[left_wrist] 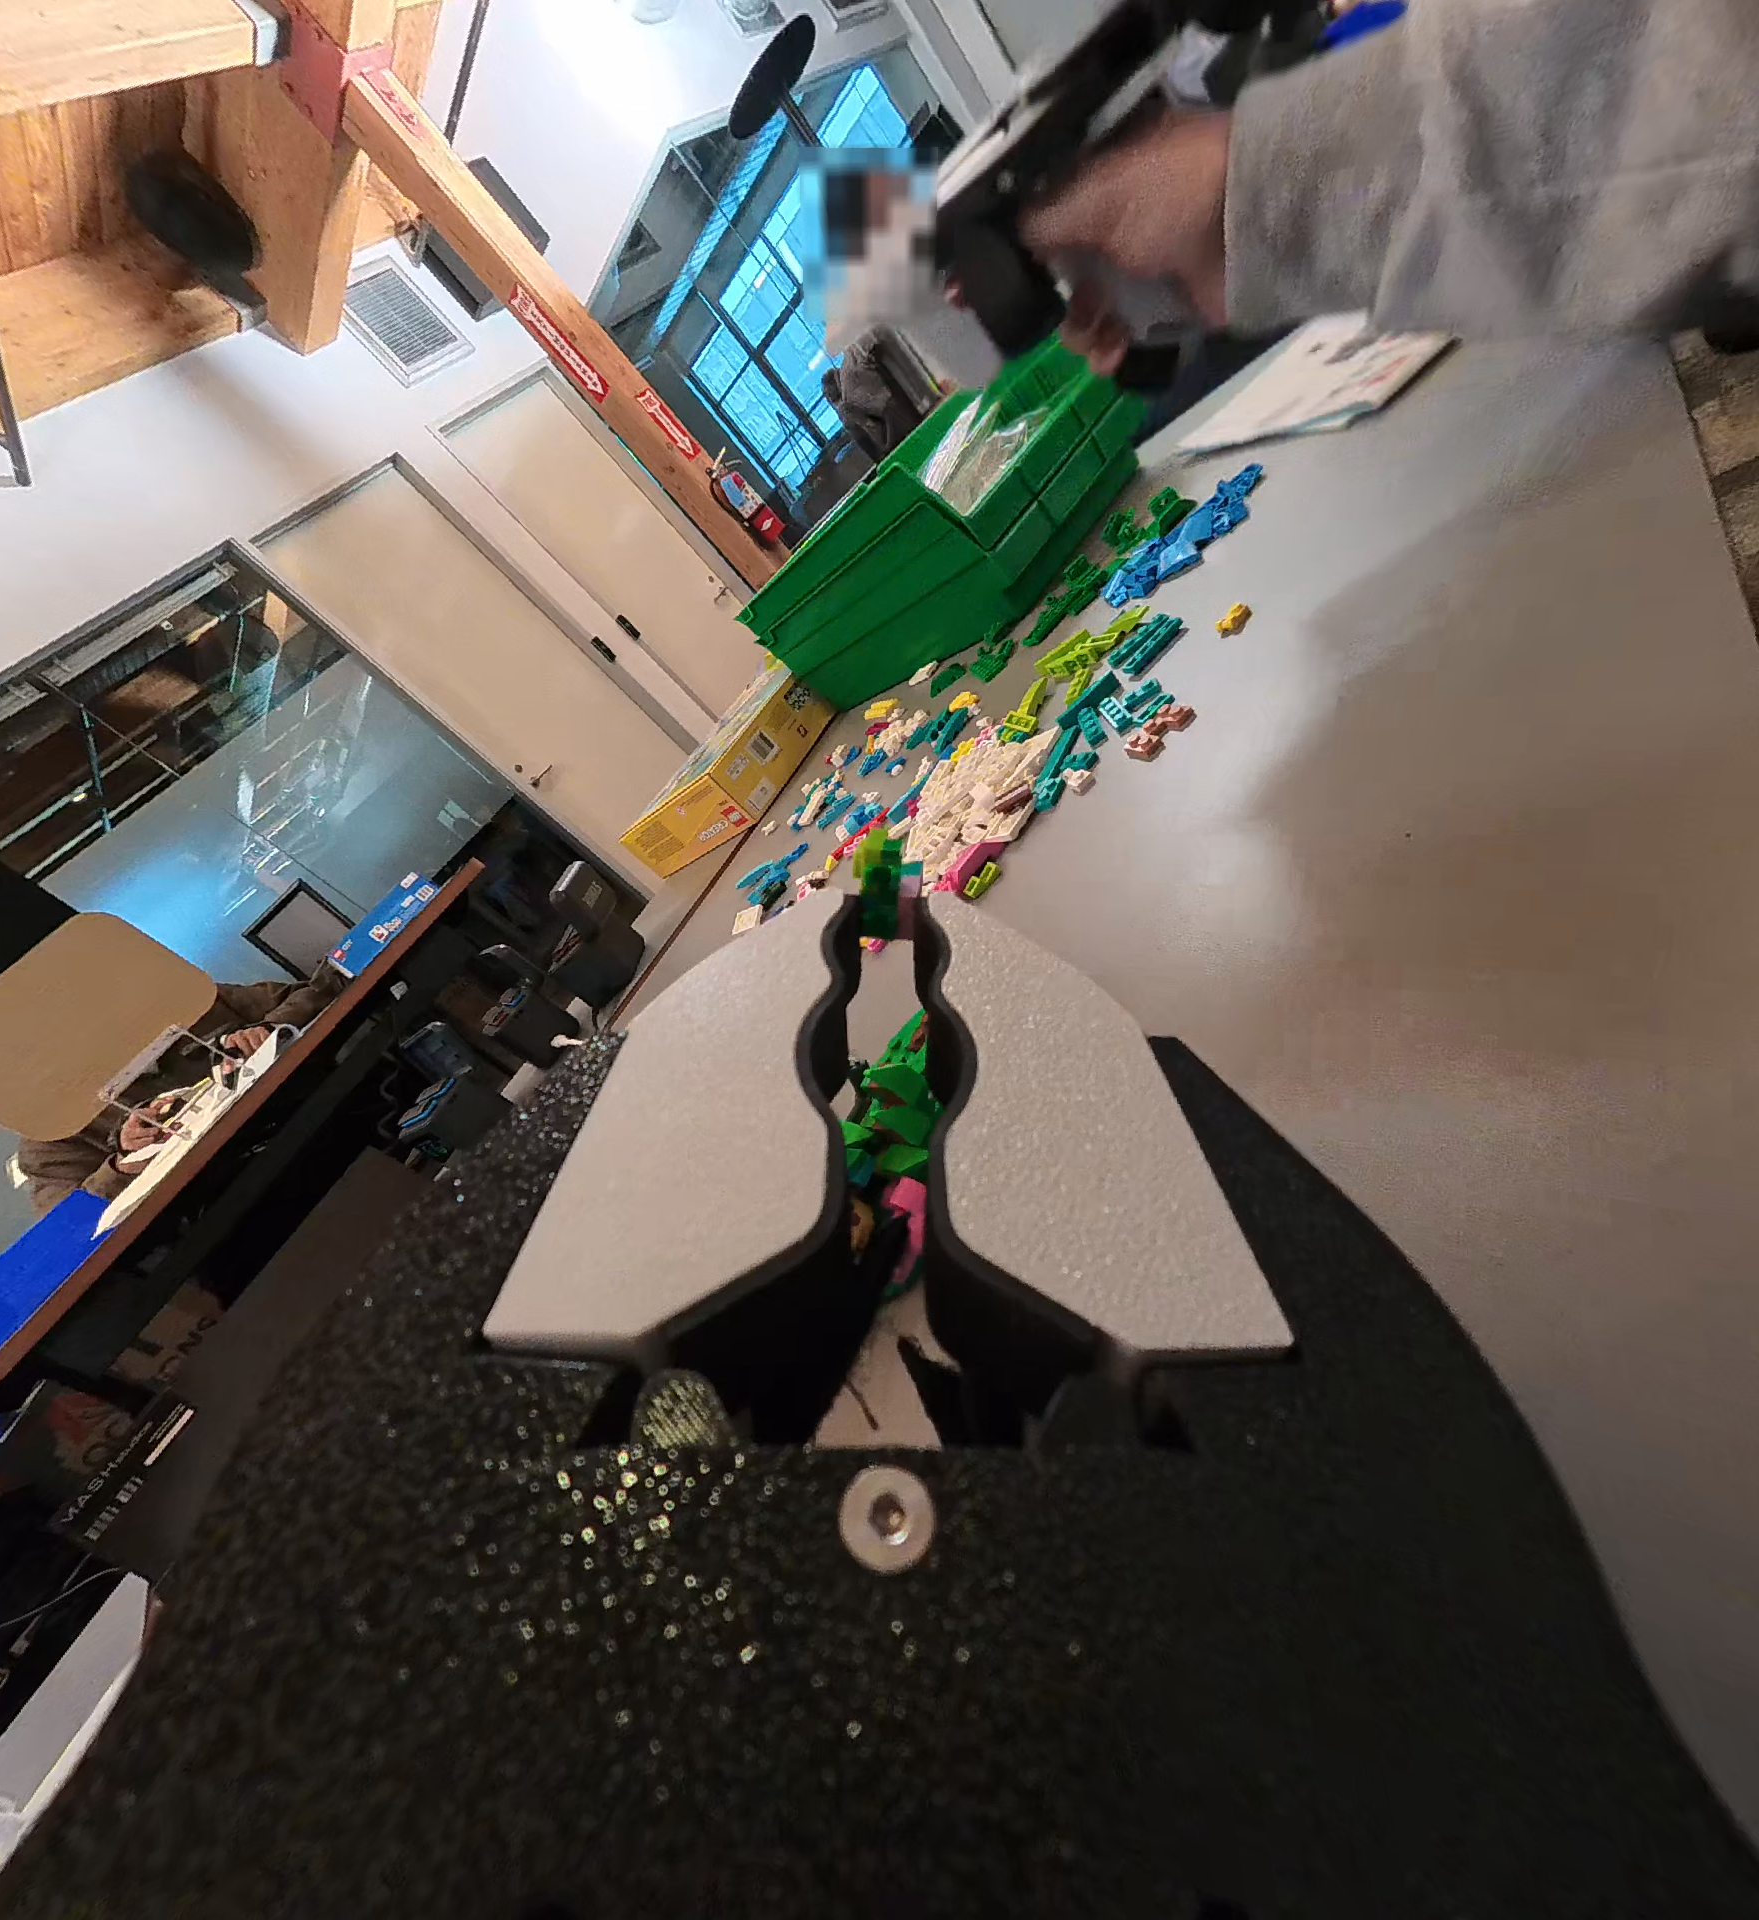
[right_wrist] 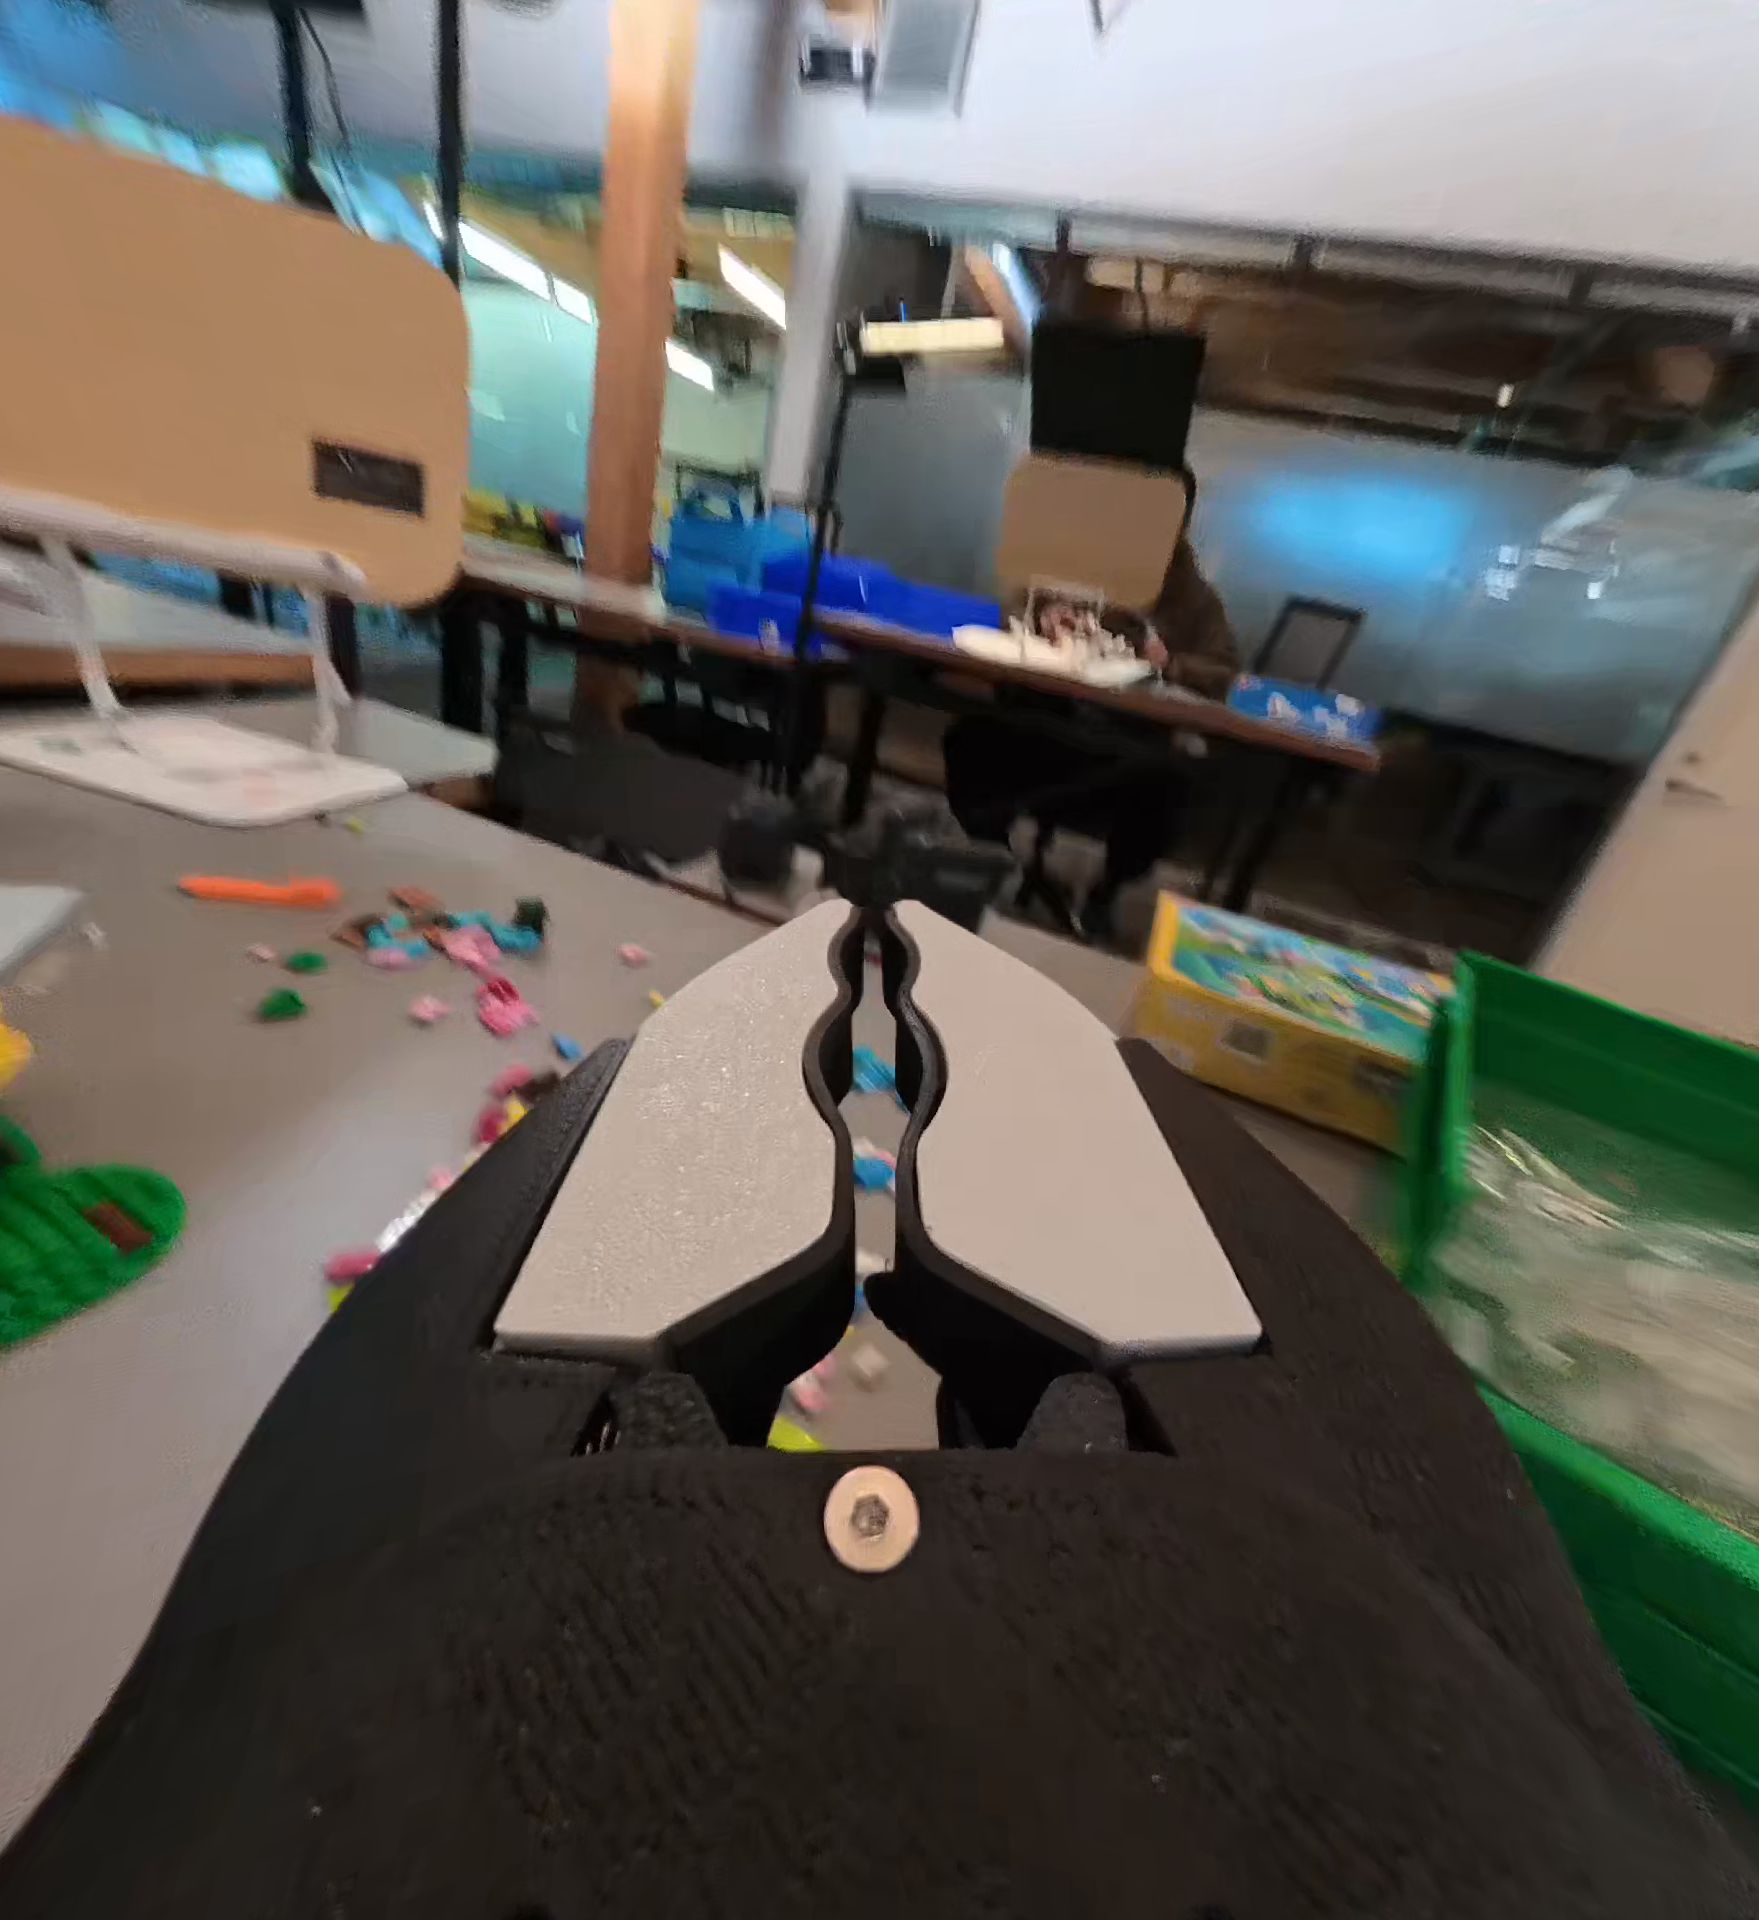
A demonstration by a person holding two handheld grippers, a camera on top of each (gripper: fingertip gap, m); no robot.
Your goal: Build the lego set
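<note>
My left gripper (left_wrist: 883,916) is shut on a small green brick piece (left_wrist: 880,883) with a lime top and a pale pink part. Both pads press on its sides, and it is held above the grey table (left_wrist: 1426,935). Under the left fingers, through the gap, I see a green brick build (left_wrist: 896,1101). The same build shows in the right wrist view (right_wrist: 23,1247), on a green base with yellow flowers. My right gripper (right_wrist: 873,920) is shut with its fingertips together, above the table near loose bricks (right_wrist: 459,945). In the left wrist view it is a blur (left_wrist: 1114,343) over the green bin.
Stacked green bins (left_wrist: 906,582) hold clear bags (right_wrist: 1633,1299). A yellow box (left_wrist: 729,769) lies at the table's edge, also in the right wrist view (right_wrist: 1280,1018). A spread of coloured bricks (left_wrist: 979,790), a booklet (left_wrist: 1311,384), an orange tool (right_wrist: 257,888) and a white stand (right_wrist: 189,769) are on the table. The gap from one gripper's tips to the other's is roughly 30 centimetres.
</note>
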